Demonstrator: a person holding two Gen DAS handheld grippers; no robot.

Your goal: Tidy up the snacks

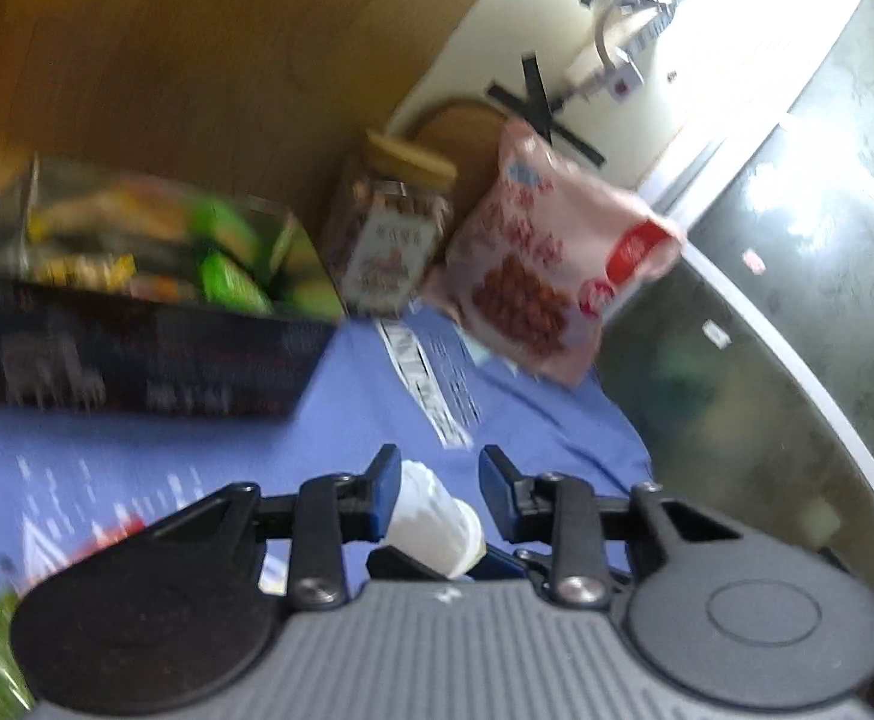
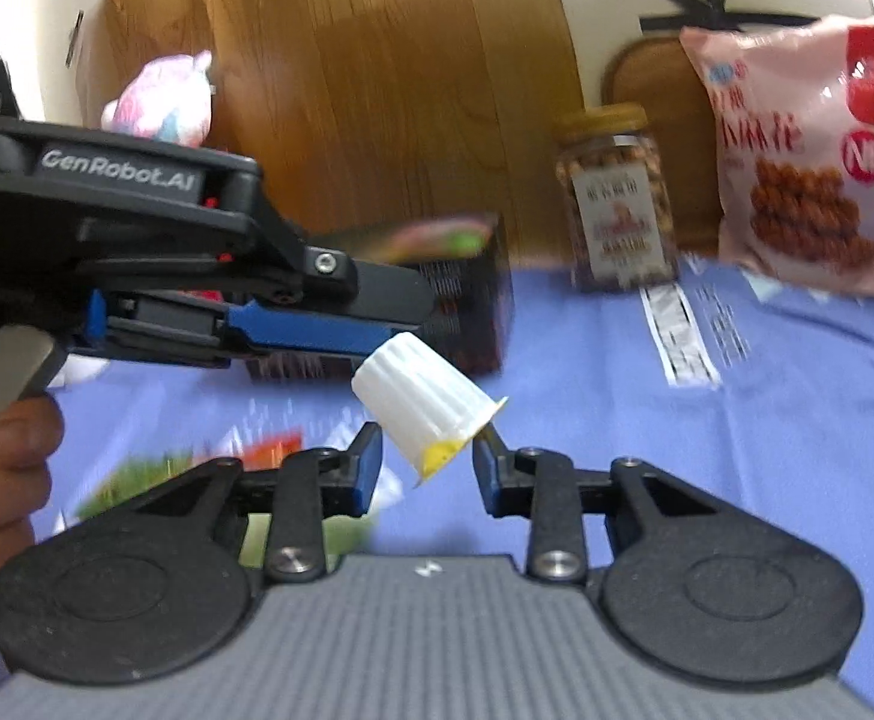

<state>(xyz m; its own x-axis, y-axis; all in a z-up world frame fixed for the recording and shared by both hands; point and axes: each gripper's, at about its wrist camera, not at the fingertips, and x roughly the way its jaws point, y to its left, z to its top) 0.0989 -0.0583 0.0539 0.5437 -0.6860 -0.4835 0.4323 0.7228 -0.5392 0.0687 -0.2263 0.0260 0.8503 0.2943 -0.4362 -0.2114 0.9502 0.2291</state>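
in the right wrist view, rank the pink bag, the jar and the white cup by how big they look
1. Pink bag, largest.
2. Jar and white cup: about alike. The cup is much nearer the camera, so I won't rank them.

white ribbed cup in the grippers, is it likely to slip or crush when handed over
The white ribbed cup looks like thin plastic, so a hard squeeze would probably dent it. Its tapered sides may let it slide toward the narrow end. Only the left gripper seems to pinch it, near the base and tilted, so it could pivot; the right gripper flanks the rim.
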